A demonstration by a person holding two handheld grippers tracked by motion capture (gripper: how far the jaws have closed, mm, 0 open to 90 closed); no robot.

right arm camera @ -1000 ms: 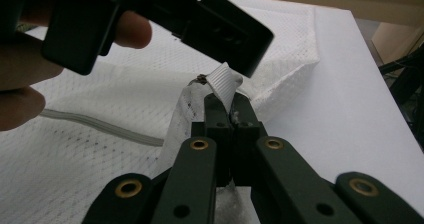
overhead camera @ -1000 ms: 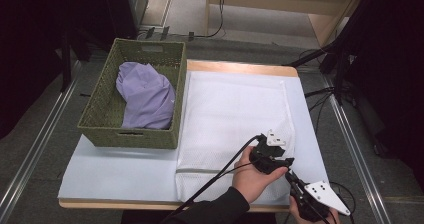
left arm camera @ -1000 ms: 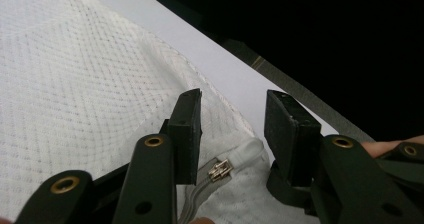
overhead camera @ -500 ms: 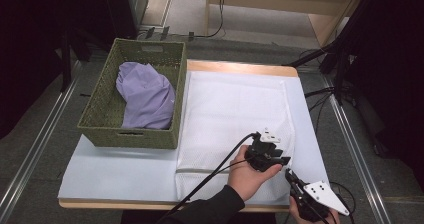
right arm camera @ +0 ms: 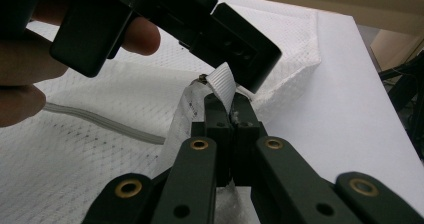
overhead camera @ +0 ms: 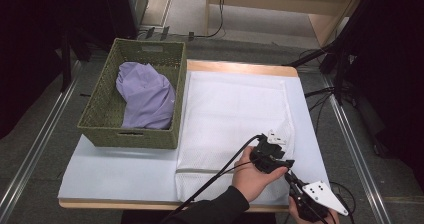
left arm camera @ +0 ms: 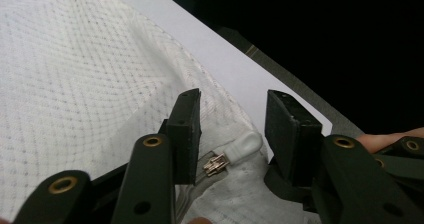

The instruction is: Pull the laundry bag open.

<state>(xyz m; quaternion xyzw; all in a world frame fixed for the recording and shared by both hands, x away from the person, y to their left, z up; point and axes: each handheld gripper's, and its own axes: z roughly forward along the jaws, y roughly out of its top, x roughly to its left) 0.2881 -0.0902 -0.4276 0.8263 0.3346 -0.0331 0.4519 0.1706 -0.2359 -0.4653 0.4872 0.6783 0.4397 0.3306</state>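
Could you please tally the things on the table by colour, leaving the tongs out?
White: 1, the mesh bag
Green: 1, the basket
Purple: 1, the cloth in the basket
Total: 3

White mesh laundry bag (overhead camera: 235,119): soft woven cloth with a fine open netted texture, matt. Zipper pull (left arm camera: 241,147): smooth white plastic tab on a small shiny metal slider. Left tongs (left arm camera: 232,129) and right tongs (right arm camera: 227,115): matt black plastic with brass-coloured rivets. Basket (overhead camera: 102,129): rough woven green wicker. Garment (overhead camera: 145,96) inside it: soft, matt lilac cloth. Bench (overhead camera: 120,169): smooth pale matt top with a wood edge.
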